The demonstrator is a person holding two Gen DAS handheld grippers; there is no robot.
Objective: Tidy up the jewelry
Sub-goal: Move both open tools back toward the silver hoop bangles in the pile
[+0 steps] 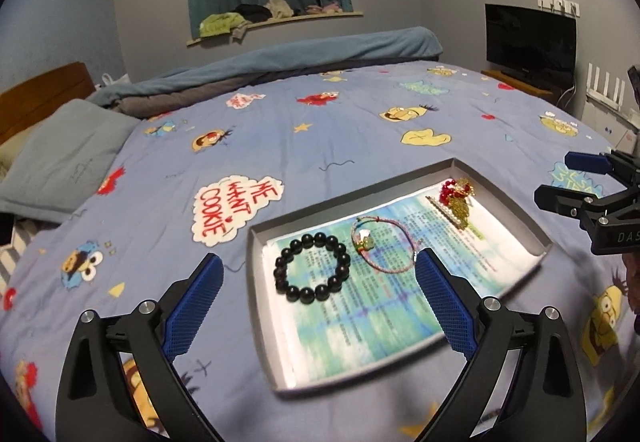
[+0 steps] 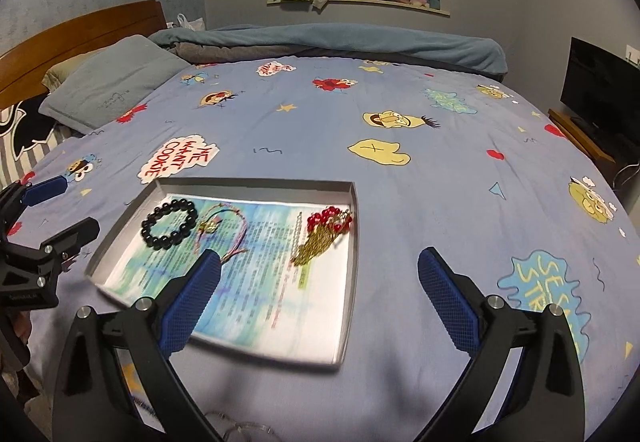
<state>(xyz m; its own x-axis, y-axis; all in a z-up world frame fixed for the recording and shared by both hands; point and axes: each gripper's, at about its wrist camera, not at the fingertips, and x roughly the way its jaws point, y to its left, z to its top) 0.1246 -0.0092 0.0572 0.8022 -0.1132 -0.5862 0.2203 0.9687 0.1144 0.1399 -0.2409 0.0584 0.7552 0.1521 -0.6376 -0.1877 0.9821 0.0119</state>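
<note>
Currently both claws released, empty: left gripper [image 1: 318,306], right gripper [image 2: 320,302]. Jewelry in tray [image 1: 256,282] on bed. Black bead bracelet [image 1: 311,267] just ahead of left gripper, nearer it.

Bed [image 1: 360,113] fills frame centre, covered by blue cartoon-print quilt [image 2: 440,169]. Grey shallow tray [image 1: 256,242] lies flat on quilt, lower centre in both views. Grey pillow [image 1: 64,157] at middle left, by wooden headboard [image 2: 80,29]. Rolled blue-and-grey blanket [image 2: 320,41] along far edge of bed, upper centre. Thin clear wire-like item at bottom edge of right view, too cut off to identify.
</note>
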